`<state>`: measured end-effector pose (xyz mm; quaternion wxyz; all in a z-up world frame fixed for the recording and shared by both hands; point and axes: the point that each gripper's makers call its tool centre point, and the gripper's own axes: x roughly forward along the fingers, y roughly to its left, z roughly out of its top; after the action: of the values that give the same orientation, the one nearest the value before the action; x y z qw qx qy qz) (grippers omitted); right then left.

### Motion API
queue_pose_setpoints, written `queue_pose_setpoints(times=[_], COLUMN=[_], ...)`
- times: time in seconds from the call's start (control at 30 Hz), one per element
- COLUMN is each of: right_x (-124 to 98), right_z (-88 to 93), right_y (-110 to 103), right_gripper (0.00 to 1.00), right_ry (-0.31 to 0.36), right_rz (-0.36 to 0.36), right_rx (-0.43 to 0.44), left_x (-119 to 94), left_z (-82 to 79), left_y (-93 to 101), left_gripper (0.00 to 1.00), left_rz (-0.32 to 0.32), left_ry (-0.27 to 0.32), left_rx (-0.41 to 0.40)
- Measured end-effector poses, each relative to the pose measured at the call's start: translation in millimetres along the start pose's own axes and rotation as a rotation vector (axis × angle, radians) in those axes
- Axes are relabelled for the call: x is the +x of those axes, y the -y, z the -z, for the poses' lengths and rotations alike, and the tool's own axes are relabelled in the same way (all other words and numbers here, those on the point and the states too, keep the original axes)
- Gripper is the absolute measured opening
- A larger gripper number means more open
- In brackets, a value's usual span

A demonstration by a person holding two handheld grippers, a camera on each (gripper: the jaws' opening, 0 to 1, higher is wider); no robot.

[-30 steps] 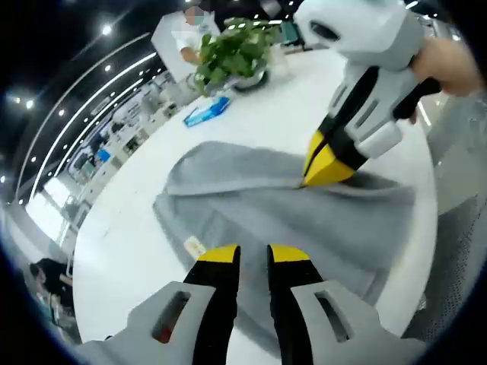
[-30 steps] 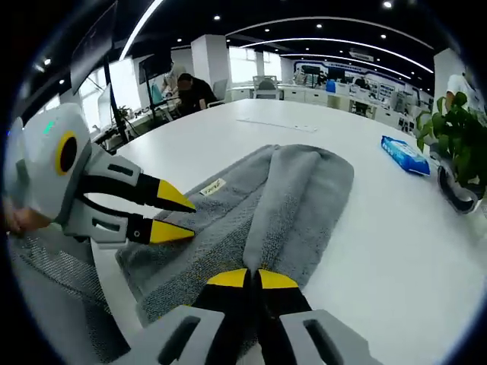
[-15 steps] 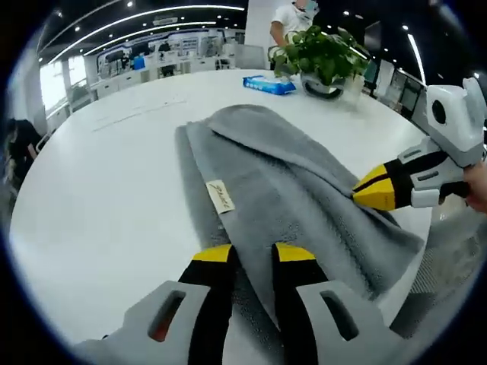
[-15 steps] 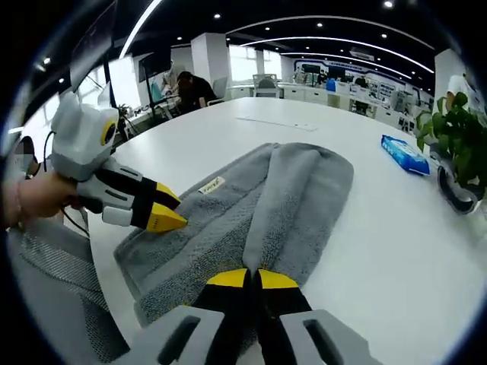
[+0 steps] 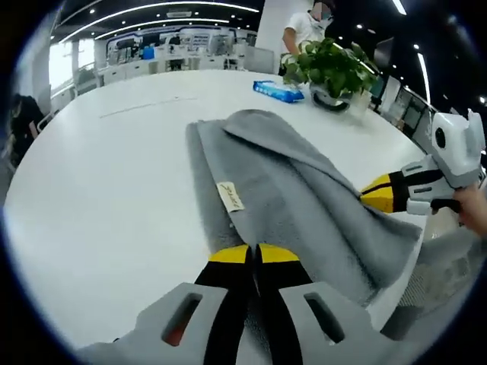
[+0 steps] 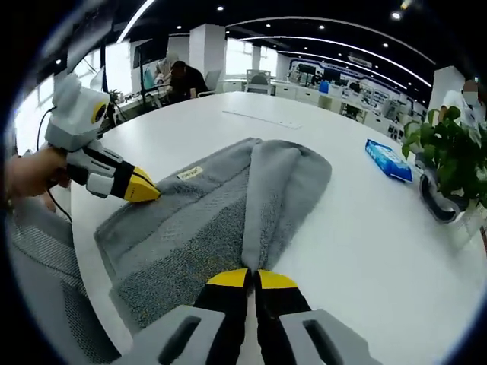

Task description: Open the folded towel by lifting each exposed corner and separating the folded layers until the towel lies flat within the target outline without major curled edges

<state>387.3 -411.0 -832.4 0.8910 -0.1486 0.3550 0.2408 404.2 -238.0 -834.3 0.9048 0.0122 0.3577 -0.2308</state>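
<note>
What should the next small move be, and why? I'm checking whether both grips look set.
Probably draw the two grippers apart. The left gripper and right gripper both look shut on edges of the grey towel, which lies folded on the white table.

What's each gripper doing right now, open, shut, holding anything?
Left gripper: shut on the near edge of the grey towel.
Right gripper: shut on the towel's folded layer at its near end.
</note>
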Motion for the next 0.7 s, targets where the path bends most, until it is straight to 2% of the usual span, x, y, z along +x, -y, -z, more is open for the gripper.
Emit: queue_pose_setpoints(times=[0.13, 0.3, 0.43, 0.6, 0.7], right_x=[0.4, -0.2, -0.6, -3.1, -4.3], right_z=[9.3, 15.4, 21.2, 27.3, 29.7], right_y=[9.8, 14.1, 19.5, 28.8, 30.4], right_gripper=[0.00, 0.00, 0.00, 0.00, 0.00], right_ry=[-0.030, -0.053, -0.075, -0.088, -0.098], right_rz=[0.025, 0.043, 0.061, 0.079, 0.090], right_rx=[0.013, 0.011, 0.002, 0.048, 0.045], left_x=[-2.6, -8.3, -11.4, -17.0, -19.4], left_z=[1.9, 1.9, 3.1, 4.3, 5.7], left_y=[-19.1, -38.0, -48.6, -60.6, -67.0], left_gripper=[0.02, 0.02, 0.02, 0.02, 0.02], left_rz=[-0.072, -0.130, -0.163, -0.190, -0.211], left_ry=[-0.016, -0.006, -0.007, -0.007, -0.009], left_rx=[0.039, -0.001, -0.014, -0.034, -0.036])
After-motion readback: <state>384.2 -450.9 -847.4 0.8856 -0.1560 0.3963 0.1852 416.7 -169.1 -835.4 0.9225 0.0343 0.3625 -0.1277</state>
